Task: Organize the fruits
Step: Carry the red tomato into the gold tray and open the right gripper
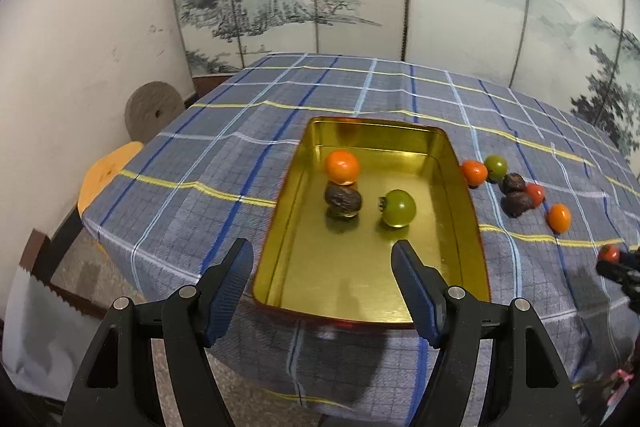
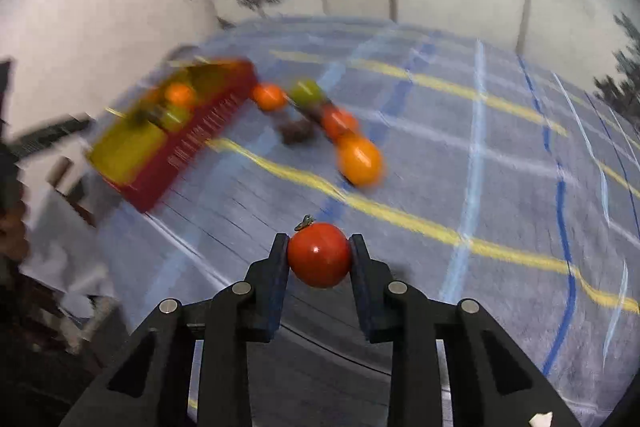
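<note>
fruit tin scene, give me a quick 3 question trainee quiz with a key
1. True or false: the right gripper holds a red tomato.
2. How many fruits lie inside the gold tin?
3. Which describes the left gripper? A) shut on a green fruit B) open and empty, in front of the tin C) shut on the tin's rim

Key: 1 true; 2 three, an orange one, a dark wrinkled one and a green one; 3 B

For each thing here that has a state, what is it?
Left gripper: open, empty, above the tin's near end.
Right gripper: shut on the red tomato.
Tin: open, no lid, three fruits inside.
Green tomato: in the tin.
Loose fruits: on the cloth beside the tin.
</note>
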Available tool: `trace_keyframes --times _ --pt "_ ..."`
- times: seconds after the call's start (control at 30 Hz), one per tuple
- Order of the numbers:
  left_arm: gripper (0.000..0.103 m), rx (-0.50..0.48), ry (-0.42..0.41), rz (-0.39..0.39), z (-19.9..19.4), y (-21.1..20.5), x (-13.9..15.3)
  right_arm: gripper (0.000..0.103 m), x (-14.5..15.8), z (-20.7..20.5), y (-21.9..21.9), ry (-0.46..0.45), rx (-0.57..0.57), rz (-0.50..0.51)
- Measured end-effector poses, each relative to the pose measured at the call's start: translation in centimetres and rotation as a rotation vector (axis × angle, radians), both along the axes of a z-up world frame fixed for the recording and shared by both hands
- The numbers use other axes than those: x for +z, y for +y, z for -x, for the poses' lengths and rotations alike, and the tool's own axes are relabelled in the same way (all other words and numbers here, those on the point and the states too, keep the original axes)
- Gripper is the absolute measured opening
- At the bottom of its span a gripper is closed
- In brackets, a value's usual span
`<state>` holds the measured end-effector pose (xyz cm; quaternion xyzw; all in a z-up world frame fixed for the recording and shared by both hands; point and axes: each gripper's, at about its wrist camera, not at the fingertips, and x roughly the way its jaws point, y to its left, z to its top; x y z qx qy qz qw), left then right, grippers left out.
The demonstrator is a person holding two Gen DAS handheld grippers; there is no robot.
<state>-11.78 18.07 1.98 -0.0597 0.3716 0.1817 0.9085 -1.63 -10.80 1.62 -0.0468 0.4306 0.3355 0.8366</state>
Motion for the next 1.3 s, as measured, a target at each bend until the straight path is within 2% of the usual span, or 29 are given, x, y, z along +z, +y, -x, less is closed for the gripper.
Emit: trace_keyframes --times 0.13,0.23,0.43,0.6,1.0,1.3 --pt "0.072 0.028 -0.017 -0.004 0.9 0.8 0.2 0.027 3.3 0.1 4.6 -0.024 0.111 -0.083" --pt "0.072 0.035 -0.022 -0.027 1.5 1.0 0.3 0.027 4.4 -0.3 9.4 -0.012 0.202 -0.127" --pt "0.072 0.060 -0.020 -0.096 2.5 1.6 0.5 0.027 2.9 -0.7 18.4 0.041 0.343 -0.114" --pt "0.073 0.077 -0.020 -0.111 3.1 2.5 0.4 0.027 1.2 -1.0 22.5 0.088 0.375 -0.074" --pt "0.076 0.088 -0.005 -0.108 3.3 3.5 -0.2 0.028 -1.4 -2.3 26.9 0.144 0.374 0.034" --pt "0.077 0.086 0.004 -0.101 3.1 3.6 -0.7 0.028 -1.8 -2.5 28.3 0.162 0.368 0.058"
